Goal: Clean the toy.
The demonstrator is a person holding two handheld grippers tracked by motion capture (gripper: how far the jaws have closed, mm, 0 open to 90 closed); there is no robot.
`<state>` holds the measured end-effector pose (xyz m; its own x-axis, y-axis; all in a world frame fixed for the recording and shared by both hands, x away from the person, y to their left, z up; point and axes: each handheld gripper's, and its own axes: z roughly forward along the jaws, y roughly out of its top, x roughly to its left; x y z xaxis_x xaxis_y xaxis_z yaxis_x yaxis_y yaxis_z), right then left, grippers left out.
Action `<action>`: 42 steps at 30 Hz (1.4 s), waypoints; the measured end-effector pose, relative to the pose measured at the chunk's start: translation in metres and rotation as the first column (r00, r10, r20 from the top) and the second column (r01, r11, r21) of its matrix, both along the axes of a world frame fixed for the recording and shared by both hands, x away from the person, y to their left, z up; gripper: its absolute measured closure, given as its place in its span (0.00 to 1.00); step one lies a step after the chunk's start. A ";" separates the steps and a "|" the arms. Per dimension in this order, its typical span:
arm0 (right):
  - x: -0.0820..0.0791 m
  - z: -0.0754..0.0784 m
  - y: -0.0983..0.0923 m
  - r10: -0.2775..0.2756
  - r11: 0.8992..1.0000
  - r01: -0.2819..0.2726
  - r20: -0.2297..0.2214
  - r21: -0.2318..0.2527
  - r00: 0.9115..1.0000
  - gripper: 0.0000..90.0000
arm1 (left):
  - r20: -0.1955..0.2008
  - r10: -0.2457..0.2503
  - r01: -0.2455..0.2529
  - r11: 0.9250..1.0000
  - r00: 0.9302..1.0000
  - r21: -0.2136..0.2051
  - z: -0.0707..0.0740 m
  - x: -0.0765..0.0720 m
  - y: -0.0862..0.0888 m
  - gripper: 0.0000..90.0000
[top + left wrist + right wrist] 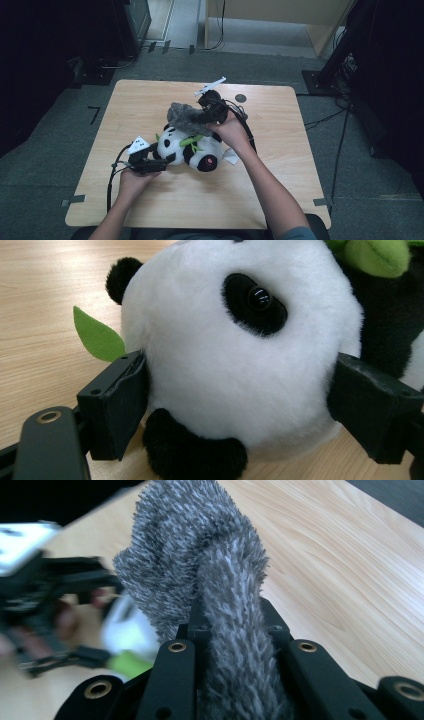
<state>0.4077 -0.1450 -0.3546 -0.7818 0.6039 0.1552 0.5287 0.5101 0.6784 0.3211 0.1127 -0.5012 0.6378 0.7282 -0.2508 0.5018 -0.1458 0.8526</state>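
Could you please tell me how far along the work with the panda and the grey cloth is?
Done: left gripper clamps the panda's head; right gripper pinches the fuzzy grey cloth. In hand: cloth held over the panda's body. Left: probably wiping or covering.

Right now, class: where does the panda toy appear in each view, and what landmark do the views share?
High view: panda toy lies at table centre, below the grey furry cloth.
Left gripper view: its white head is clamped between the jaws.
Right gripper view: blurred white patch at lower left.
Shared landmark: the wooden table.
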 end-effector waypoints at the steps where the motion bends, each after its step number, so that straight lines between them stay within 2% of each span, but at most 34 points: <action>1: -0.009 0.005 0.009 0.051 0.999 -0.051 0.000 -0.002 0.999 0.83 | -0.002 0.000 0.000 1.000 1.000 -0.002 0.000 0.000 0.000 0.15; 3: -0.013 0.006 0.013 0.071 0.997 -0.071 0.003 -0.011 0.997 0.84 | -0.005 0.001 -0.001 1.000 1.000 -0.007 0.000 0.000 0.000 0.15; 4: -0.018 0.004 0.023 0.113 0.993 -0.113 0.000 -0.033 0.994 0.84 | -0.007 0.001 -0.001 1.000 1.000 -0.009 0.000 0.000 0.000 0.15; 6: -0.020 0.003 0.026 0.125 0.991 -0.125 -0.004 -0.040 0.992 0.84 | -0.008 0.001 -0.001 1.000 1.000 -0.010 0.000 0.000 0.001 0.15; 8: -0.026 -0.005 0.041 0.168 0.983 -0.170 -0.032 -0.070 0.985 0.84 | -0.007 0.004 -0.004 1.000 1.000 -0.012 0.001 0.000 0.000 0.15; 12: -0.027 -0.013 0.052 0.186 0.976 -0.190 -0.053 -0.104 0.981 0.84 | -0.009 0.003 -0.004 1.000 1.000 -0.012 0.001 0.000 0.001 0.16; 13: -0.028 -0.020 0.060 0.202 0.969 -0.211 -0.078 -0.130 0.976 0.84 | -0.009 0.002 -0.002 1.000 1.000 -0.011 0.001 0.000 0.001 0.16; 15: -0.030 -0.022 0.063 0.208 0.966 -0.219 -0.086 -0.140 0.974 0.84 | -0.006 0.002 -0.003 1.000 1.000 -0.009 0.001 -0.001 0.000 0.16; 17: -0.034 -0.029 0.073 0.234 0.951 -0.249 -0.098 -0.182 0.967 0.84 | 0.003 0.003 -0.003 1.000 1.000 0.000 0.002 -0.001 -0.001 0.16; 19: -0.033 -0.033 0.077 0.240 0.949 -0.259 -0.118 -0.183 0.964 0.84 | 0.011 0.002 -0.002 1.000 1.000 0.016 0.002 -0.002 -0.001 0.16; 22: -0.030 -0.035 0.077 0.233 0.952 -0.254 -0.133 -0.170 0.963 0.83 | 0.015 0.007 -0.008 1.000 1.000 0.018 0.002 -0.002 -0.002 0.16; 26: -0.027 -0.034 0.073 0.228 0.955 -0.246 -0.120 -0.165 0.966 0.83 | 0.016 0.009 -0.009 1.000 1.000 0.010 0.002 -0.002 -0.002 0.17; 30: -0.023 -0.033 0.068 0.223 0.960 -0.241 -0.131 -0.145 0.966 0.84 | 0.018 0.006 -0.007 1.000 1.000 0.018 0.002 -0.002 -0.002 0.17; 31: -0.020 -0.033 0.064 0.211 0.964 -0.228 -0.130 -0.135 0.969 0.84 | 0.020 0.008 -0.008 1.000 1.000 0.024 0.002 -0.002 -0.002 0.18; 33: -0.018 -0.032 0.063 0.208 0.965 -0.225 -0.124 -0.136 0.970 0.84 | 0.021 0.008 -0.008 1.000 1.000 0.026 0.002 -0.002 -0.003 0.18; 35: -0.015 -0.031 0.060 0.193 0.969 -0.206 -0.105 -0.135 0.976 0.83 | 0.020 0.011 -0.011 1.000 1.000 0.027 0.002 -0.002 -0.003 0.19; 41: -0.007 -0.028 0.048 0.140 0.981 -0.151 -0.091 -0.124 0.986 0.83 | 0.015 -0.001 0.001 0.998 1.000 0.057 0.005 -0.001 -0.003 0.28; 42: -0.004 -0.028 0.045 0.132 0.983 -0.142 -0.093 -0.119 0.987 0.82 | 0.012 -0.002 0.001 0.999 1.000 0.050 0.004 0.000 -0.003 0.29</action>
